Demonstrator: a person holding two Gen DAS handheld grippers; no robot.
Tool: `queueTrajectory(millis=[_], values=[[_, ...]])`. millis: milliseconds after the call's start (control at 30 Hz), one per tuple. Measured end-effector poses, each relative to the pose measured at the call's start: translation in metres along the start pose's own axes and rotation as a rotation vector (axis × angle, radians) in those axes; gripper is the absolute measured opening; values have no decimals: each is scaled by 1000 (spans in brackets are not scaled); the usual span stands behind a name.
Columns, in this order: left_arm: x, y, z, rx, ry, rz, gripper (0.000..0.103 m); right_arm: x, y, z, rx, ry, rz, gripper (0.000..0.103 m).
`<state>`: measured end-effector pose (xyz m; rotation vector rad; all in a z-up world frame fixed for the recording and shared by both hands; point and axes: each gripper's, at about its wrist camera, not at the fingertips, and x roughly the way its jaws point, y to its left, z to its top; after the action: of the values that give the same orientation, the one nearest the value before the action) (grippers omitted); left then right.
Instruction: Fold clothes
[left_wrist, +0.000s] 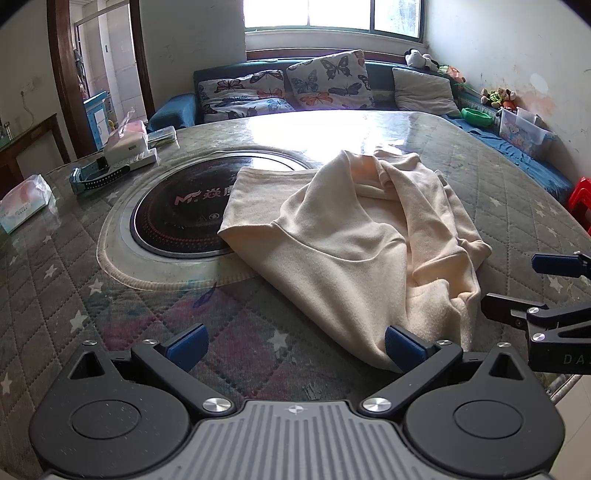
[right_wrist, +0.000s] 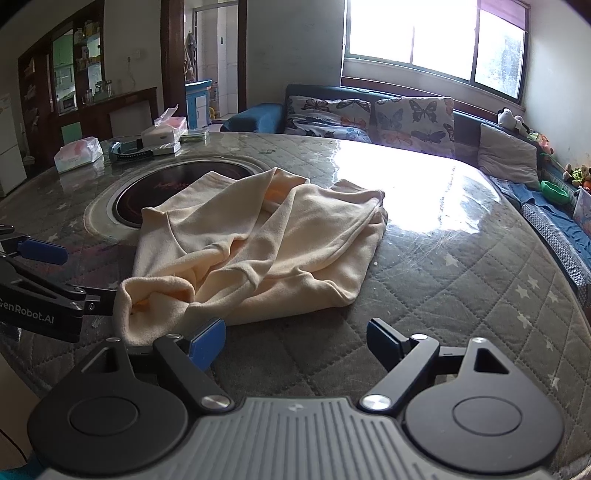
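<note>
Two grippers of mine hang low over the near edge of the table (left_wrist: 517, 192), both with fingers spread wide and nothing between them. My left gripper (left_wrist: 293, 347) has its right fingertip just at the near hem of the cream garment (left_wrist: 369, 236); whether it touches the cloth I cannot tell. My right gripper (right_wrist: 295, 345) sits over bare quilted cover, its left fingertip beside the bunched cuff-like end of the same garment (right_wrist: 258, 236), the rest of the gap showing only the cover.

Each gripper shows at the edge of the other's view, close alongside.

Beyond my fingers the garment lies crumpled in loose folds across the middle of the table, one flat corner spread over the rim of the round black cooktop (left_wrist: 177, 214) set into the tabletop. Nothing lies on top of the cloth.

Farther left, well apart from the garment, are a tissue pack (left_wrist: 26, 203), a blue strap-like thing (left_wrist: 96, 177) and a white box (left_wrist: 129, 151) with a pink pack on it.

Past the table stands a blue sofa (left_wrist: 173, 109) with butterfly cushions (left_wrist: 328, 79), soft toys and a green bowl (left_wrist: 478, 116) along the right, and a bright window (left_wrist: 332, 14) behind.
</note>
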<state>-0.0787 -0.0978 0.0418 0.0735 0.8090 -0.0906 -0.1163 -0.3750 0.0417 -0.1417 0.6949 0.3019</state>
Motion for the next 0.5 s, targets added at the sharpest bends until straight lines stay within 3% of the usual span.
queueTrajectory(millis=[500], values=[[6, 6, 35, 31, -71, -3, 102, 11, -10, 24, -22, -19, 2, 81]])
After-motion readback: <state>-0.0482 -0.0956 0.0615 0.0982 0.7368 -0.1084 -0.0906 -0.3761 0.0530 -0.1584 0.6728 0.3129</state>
